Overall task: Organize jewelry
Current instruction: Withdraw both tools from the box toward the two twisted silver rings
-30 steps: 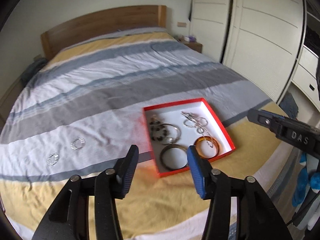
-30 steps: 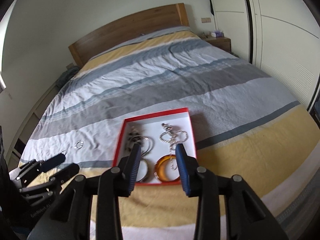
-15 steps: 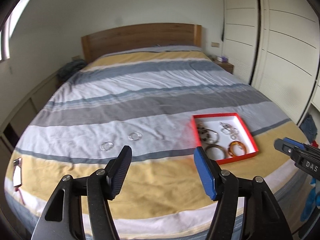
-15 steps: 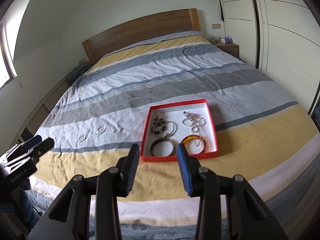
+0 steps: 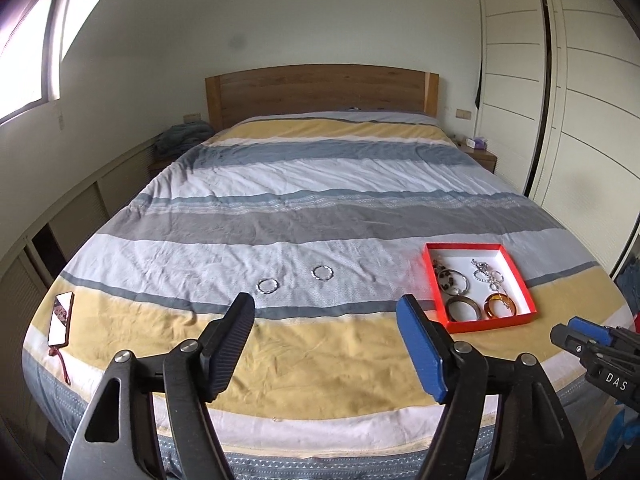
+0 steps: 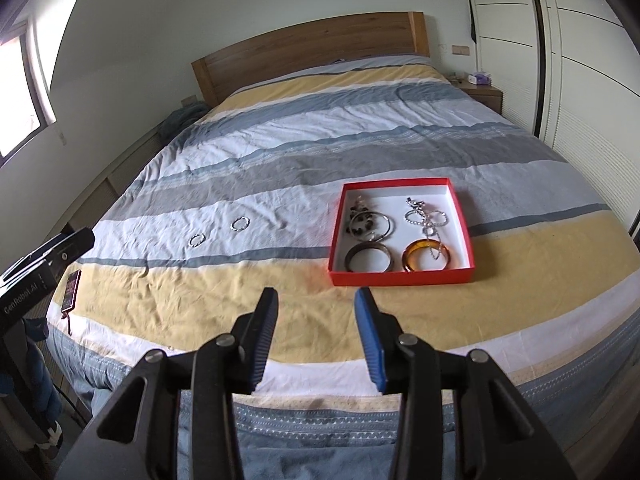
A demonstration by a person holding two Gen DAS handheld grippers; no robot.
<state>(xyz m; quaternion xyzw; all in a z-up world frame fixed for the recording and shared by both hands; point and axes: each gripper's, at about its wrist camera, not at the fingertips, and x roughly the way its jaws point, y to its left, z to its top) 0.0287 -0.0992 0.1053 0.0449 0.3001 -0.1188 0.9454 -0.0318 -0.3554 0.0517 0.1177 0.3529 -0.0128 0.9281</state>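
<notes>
Big bed [image 5: 320, 216] with a striped yellow, grey and white cover fills the room. Near its foot edge on the right sits a shallow red cardboard box [image 6: 401, 274] with a white inside, holding a dark bangle [image 6: 368, 261], an amber bangle [image 6: 425, 260] and some silver chains. Left hand-held gripper [image 5: 326, 340] and right hand-held gripper [image 6: 315, 334] both hover off the foot, jaws spread, holding nothing. Two small silver rings [image 5: 267, 286] [image 5: 322, 273] lie loose on the white stripe, well left of the box.

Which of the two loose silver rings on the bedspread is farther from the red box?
The left ring, nearer the phone. The other ring lies between it and the box.
</notes>
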